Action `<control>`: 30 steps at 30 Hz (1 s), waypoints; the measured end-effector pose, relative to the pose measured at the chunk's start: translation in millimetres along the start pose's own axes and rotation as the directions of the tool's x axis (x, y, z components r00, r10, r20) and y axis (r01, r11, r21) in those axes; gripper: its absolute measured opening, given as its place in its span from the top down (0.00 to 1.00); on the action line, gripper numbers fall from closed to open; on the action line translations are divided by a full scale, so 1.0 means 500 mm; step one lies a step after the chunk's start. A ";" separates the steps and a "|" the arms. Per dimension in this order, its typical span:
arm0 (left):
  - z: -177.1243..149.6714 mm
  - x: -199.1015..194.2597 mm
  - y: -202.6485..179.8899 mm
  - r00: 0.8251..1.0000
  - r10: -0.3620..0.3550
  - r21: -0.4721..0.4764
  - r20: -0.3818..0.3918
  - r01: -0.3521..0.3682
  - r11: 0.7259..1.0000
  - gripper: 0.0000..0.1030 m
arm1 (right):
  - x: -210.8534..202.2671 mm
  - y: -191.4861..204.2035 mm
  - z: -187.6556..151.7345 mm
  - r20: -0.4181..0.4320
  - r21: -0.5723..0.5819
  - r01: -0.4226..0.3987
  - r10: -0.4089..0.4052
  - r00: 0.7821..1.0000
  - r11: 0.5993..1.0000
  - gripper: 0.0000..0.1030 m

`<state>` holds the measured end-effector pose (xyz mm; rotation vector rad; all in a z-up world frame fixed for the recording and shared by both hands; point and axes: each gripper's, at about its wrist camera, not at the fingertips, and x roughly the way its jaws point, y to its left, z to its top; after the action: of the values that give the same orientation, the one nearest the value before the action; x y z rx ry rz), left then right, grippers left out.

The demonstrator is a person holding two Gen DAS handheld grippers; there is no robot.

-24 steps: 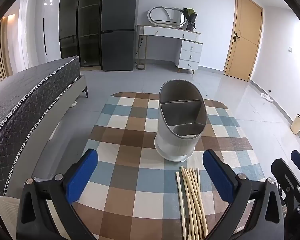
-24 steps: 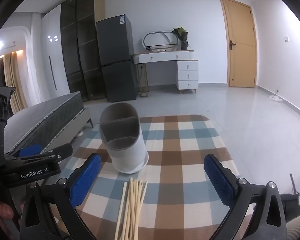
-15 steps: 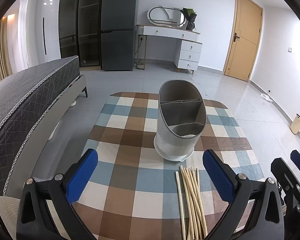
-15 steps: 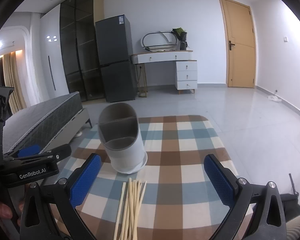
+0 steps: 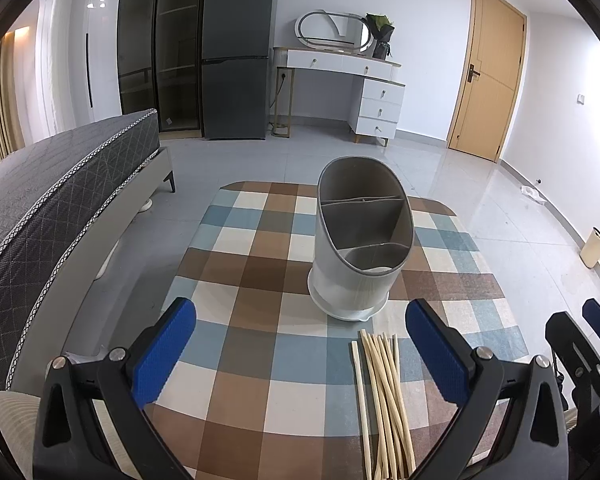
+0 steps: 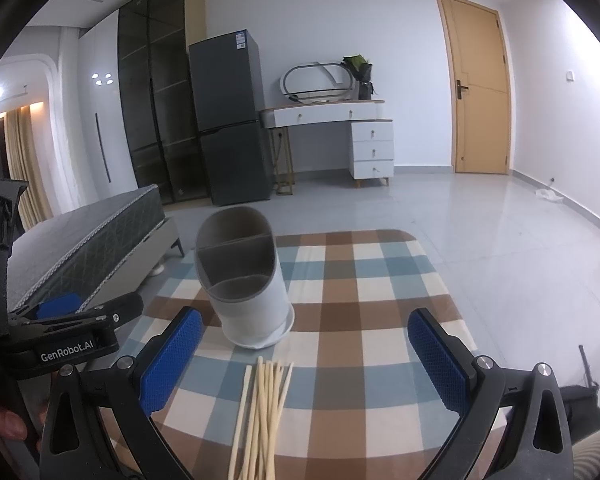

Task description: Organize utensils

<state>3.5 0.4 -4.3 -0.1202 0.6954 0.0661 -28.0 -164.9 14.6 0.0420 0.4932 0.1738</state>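
Observation:
A grey oval utensil holder point(image 5: 362, 240) point(image 6: 244, 276) with empty divided compartments stands on a checked tablecloth point(image 5: 260, 280) point(image 6: 360, 292). Several pale wooden chopsticks point(image 5: 382, 396) point(image 6: 262, 412) lie bundled on the cloth just in front of it. My left gripper point(image 5: 300, 352) hovers wide open above the cloth, with the chopsticks near its right finger. My right gripper point(image 6: 304, 360) is also wide open, and the chopsticks lie between and below its blue pads point(image 6: 436, 360). Neither gripper holds anything. The left gripper's body point(image 6: 68, 340) shows at the left of the right wrist view.
A grey bed point(image 5: 40, 208) runs along the table's left side. Tiled floor lies beyond the table, with a dark fridge point(image 5: 236, 56), a white dresser point(image 5: 364, 80) and a wooden door point(image 5: 488, 76) at the far wall. A small bin point(image 5: 594, 246) stands at the right.
The right wrist view has shifted slightly, so the holder and chopsticks sit a little more to the left. The left gripper has stayed still. Both grippers stay wide open.

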 end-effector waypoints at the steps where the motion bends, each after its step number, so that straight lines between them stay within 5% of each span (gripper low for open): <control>1: -0.001 0.001 0.000 1.000 -0.002 0.001 -0.001 0.002 1.000 0.01 | 0.002 -0.001 0.000 -0.001 0.002 0.001 -0.001 1.000 1.000 0.00; 8: -0.007 0.020 0.004 0.999 0.004 0.009 -0.032 -0.004 1.000 0.01 | 0.024 -0.015 0.000 -0.023 0.030 -0.006 0.007 1.000 1.000 0.00; 14: -0.022 0.071 0.010 0.989 -0.033 -0.017 -0.141 0.031 0.999 0.01 | 0.050 -0.028 0.003 -0.058 0.025 0.032 -0.030 0.998 0.999 0.00; 19: -0.055 0.143 -0.003 0.955 -0.054 -0.004 -0.292 0.056 0.998 0.01 | 0.071 -0.039 0.006 -0.036 -0.016 0.087 -0.087 0.996 0.996 0.00; 26: -0.098 0.233 -0.026 0.891 -0.001 0.043 -0.454 0.023 0.999 0.02 | 0.122 -0.088 0.008 -0.126 0.081 0.105 -0.094 0.988 0.991 0.00; 30: -0.100 0.252 -0.045 0.884 0.048 0.101 -0.466 -0.001 0.995 0.02 | 0.136 -0.106 0.008 -0.141 0.105 0.117 -0.101 0.985 0.988 0.00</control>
<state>70.7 -25.9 -121.5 -0.0307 1.1847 0.0265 41.0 -204.9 -17.9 0.1139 0.6392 0.0412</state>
